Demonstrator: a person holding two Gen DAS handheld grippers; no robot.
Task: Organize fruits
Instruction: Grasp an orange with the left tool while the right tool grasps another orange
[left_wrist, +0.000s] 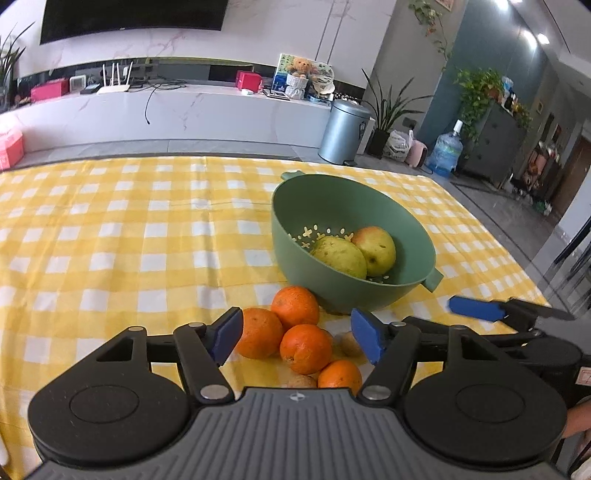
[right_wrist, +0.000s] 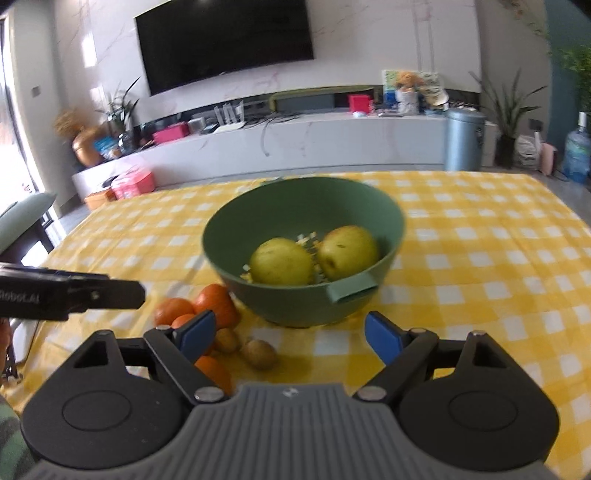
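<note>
Your left gripper (left_wrist: 297, 338) and right gripper (right_wrist: 290, 338): jaws wide, empty. Oranges (left_wrist: 295, 332) lie beside green colander (left_wrist: 413, 273), two pears (left_wrist: 354, 253) inside.

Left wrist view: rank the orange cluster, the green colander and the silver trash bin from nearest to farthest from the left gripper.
1. Orange cluster, between the left gripper's open fingers.
2. Green colander, just beyond, slightly right, on the table.
3. Silver trash bin, on the floor past the table.
</note>
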